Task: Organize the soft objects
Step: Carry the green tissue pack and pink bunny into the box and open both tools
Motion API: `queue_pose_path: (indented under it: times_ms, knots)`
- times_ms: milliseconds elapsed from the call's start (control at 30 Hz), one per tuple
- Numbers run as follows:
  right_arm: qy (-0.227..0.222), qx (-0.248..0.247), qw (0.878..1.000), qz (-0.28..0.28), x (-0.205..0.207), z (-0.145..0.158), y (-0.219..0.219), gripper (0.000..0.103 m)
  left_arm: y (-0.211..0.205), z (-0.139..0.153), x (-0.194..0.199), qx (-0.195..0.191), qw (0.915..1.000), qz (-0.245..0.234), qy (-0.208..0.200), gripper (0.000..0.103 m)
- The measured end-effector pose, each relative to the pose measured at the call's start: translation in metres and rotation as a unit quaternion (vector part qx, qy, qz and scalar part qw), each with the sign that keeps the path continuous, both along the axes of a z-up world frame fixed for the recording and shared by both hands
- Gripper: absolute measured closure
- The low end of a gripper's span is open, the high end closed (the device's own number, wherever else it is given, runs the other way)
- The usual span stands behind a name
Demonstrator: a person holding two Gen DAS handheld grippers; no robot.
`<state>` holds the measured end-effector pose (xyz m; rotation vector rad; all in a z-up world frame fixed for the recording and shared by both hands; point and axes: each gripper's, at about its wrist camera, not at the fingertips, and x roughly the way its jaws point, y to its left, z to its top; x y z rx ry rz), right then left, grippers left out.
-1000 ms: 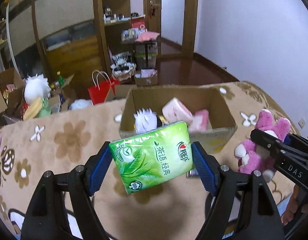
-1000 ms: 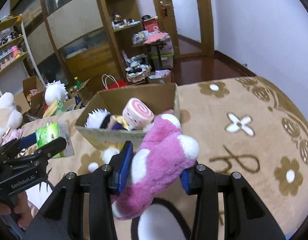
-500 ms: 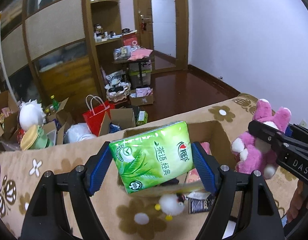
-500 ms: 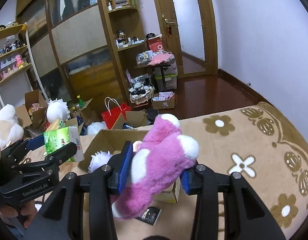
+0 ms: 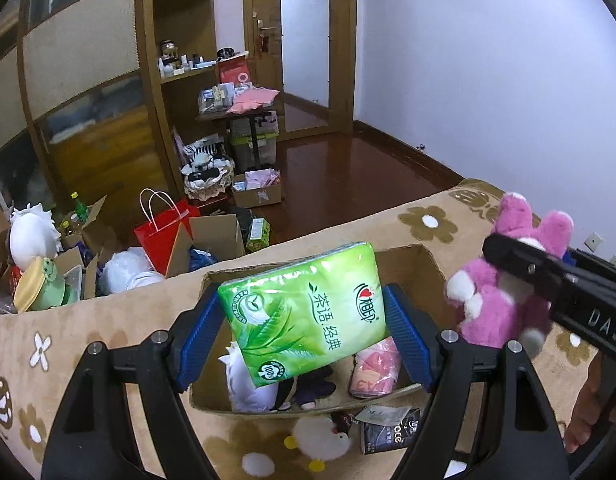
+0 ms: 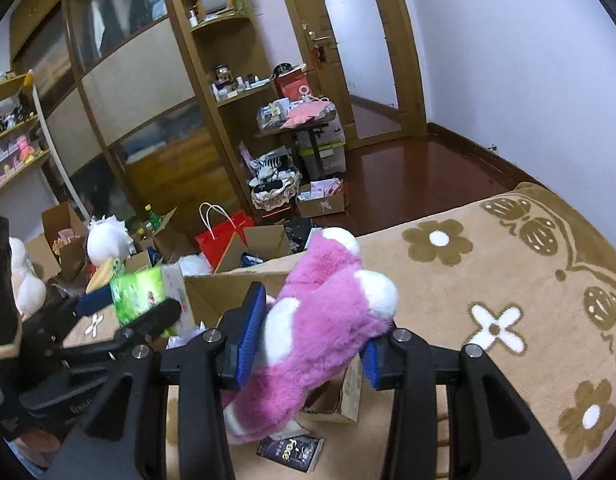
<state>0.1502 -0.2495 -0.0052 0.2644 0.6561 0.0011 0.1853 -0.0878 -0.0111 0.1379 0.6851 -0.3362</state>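
My left gripper [image 5: 303, 338] is shut on a green tissue pack [image 5: 303, 312] and holds it above the open cardboard box [image 5: 404, 258] on the flowered beige blanket [image 5: 47, 328]. The box holds a white-haired plush [image 5: 247, 380] and a pink soft item [image 5: 378, 368]. My right gripper [image 6: 308, 340] is shut on a pink plush toy [image 6: 316, 340], held above the box's right side [image 6: 219, 288]. The plush also shows in the left wrist view [image 5: 504, 300], the tissue pack in the right wrist view [image 6: 139, 296].
A small white chick toy [image 5: 322, 442] and a dark packet [image 5: 388, 430] lie on the blanket in front of the box. Beyond the bed edge stand a red bag [image 5: 163, 232], open boxes and plush toys [image 5: 27, 236]. A wall is to the right.
Both grippers have risen and moved forward over the box with their loads; the box now lies below the fingers instead of ahead of them.
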Motion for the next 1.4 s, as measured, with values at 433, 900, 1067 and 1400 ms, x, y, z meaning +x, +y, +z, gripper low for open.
queue_pose_path:
  times_ms: [433,900,1067,1400]
  knots:
    - [0.001,0.01,1.0,0.005,0.01,-0.011,-0.002,0.058,-0.001,-0.016,0.02,0.013,0.9997,-0.003,0.021,0.024]
    - [0.01,0.067,0.998,-0.003,0.017,-0.029,-0.015,0.058,0.008,-0.038,0.027,-0.004,0.9985,0.001,0.055,0.023]
    - [0.018,0.071,0.997,0.0,0.014,-0.035,-0.018,0.058,0.013,-0.046,0.033,-0.004,0.9973,0.017,0.071,0.012]
    - [0.034,0.087,0.996,0.0,0.004,-0.034,-0.017,0.025,0.028,-0.032,0.021,-0.001,0.9982,0.024,0.055,0.004]
